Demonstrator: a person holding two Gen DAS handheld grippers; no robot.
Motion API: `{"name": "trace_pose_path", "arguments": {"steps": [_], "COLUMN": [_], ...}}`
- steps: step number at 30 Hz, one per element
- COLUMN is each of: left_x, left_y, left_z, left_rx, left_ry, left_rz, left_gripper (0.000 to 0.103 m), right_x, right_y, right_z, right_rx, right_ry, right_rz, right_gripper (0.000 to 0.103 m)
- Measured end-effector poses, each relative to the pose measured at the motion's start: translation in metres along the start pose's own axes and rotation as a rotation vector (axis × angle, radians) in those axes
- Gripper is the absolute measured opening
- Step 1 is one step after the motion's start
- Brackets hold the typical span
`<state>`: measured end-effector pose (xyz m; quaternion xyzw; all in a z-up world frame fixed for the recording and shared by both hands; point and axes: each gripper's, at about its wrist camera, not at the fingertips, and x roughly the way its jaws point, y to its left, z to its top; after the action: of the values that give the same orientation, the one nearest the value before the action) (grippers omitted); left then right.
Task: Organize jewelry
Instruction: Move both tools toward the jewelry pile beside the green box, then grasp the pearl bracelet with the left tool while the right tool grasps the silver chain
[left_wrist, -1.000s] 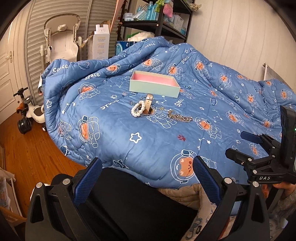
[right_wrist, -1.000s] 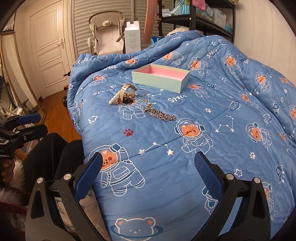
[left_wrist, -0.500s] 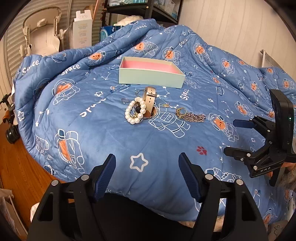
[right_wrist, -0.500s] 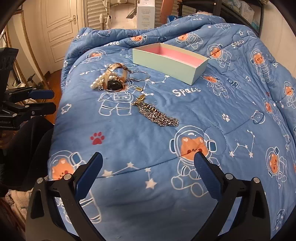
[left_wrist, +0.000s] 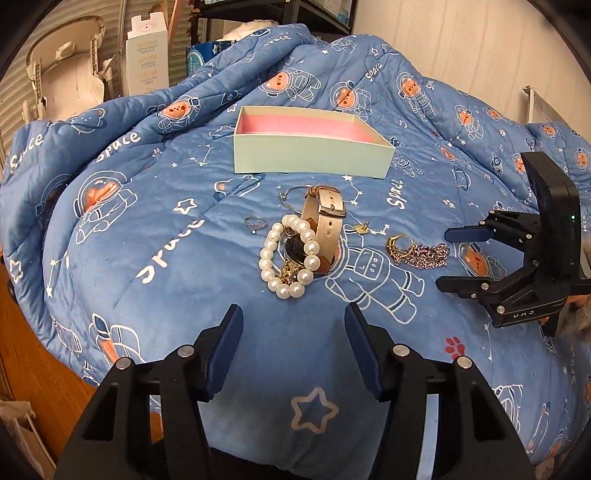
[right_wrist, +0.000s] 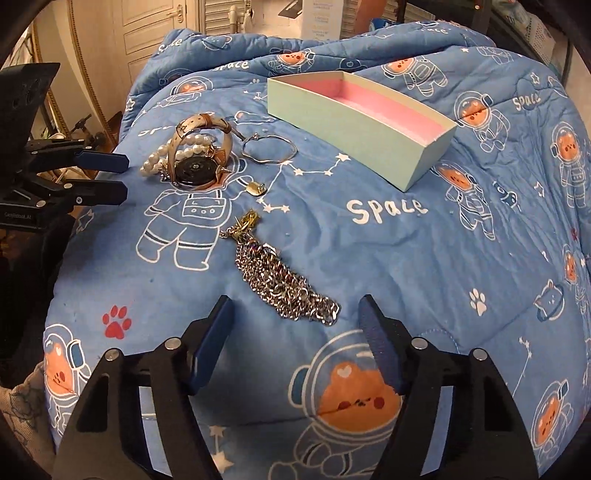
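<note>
Jewelry lies on a blue space-print quilt (left_wrist: 155, 229). A pearl bracelet (left_wrist: 288, 254) overlaps a beige-strapped watch (left_wrist: 328, 214), with a small ring (left_wrist: 255, 222) and a thin bangle (left_wrist: 291, 195) beside them. My left gripper (left_wrist: 293, 314) hovers just short of the pearls, its jaws closing with nothing between them. A silver chain (right_wrist: 284, 280) lies in front of my right gripper (right_wrist: 293, 306). Its near end reaches the gap between the closing jaws, and the pads do not touch it. Behind the jewelry stands an open mint box with pink lining (left_wrist: 310, 155), also in the right wrist view (right_wrist: 362, 122).
A small gold charm (right_wrist: 256, 188) lies between the watch (right_wrist: 195, 170) and the chain. A tall white carton (left_wrist: 147, 59), a baby chair (left_wrist: 62, 74) and a dark shelf stand beyond the bed. Wooden floor (left_wrist: 29, 354) shows at the left.
Both grippers have come forward and lower over the bed toward the jewelry. Both pairs of jaws stand narrower than before. The jewelry and box have not moved.
</note>
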<state>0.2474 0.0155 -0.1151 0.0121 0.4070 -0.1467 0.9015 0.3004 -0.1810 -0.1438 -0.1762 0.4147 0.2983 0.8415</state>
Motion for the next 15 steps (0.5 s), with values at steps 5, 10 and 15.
{"name": "trace_pose_path", "arguments": {"steps": [5,10,15], "left_x": [0.009,0.012,0.013], "left_y": [-0.005,-0.005,-0.005], "left_z": [0.004,0.008,0.011], "left_rx": [0.049,0.067,0.080], "left_ry": [0.006,-0.006,-0.020], "left_rz": [0.001,0.015,0.011], "left_gripper": [0.051,0.046,0.043], "right_x": [0.010,0.010,0.004], "right_y": [0.000,0.010,0.015], "right_z": [0.010,0.011,0.005], "right_rx": [-0.053,-0.099,-0.088], "right_ry": [0.007,0.016,0.022], "right_rz": [0.044,0.062,0.059], "right_gripper": [0.052,0.029,0.021]}}
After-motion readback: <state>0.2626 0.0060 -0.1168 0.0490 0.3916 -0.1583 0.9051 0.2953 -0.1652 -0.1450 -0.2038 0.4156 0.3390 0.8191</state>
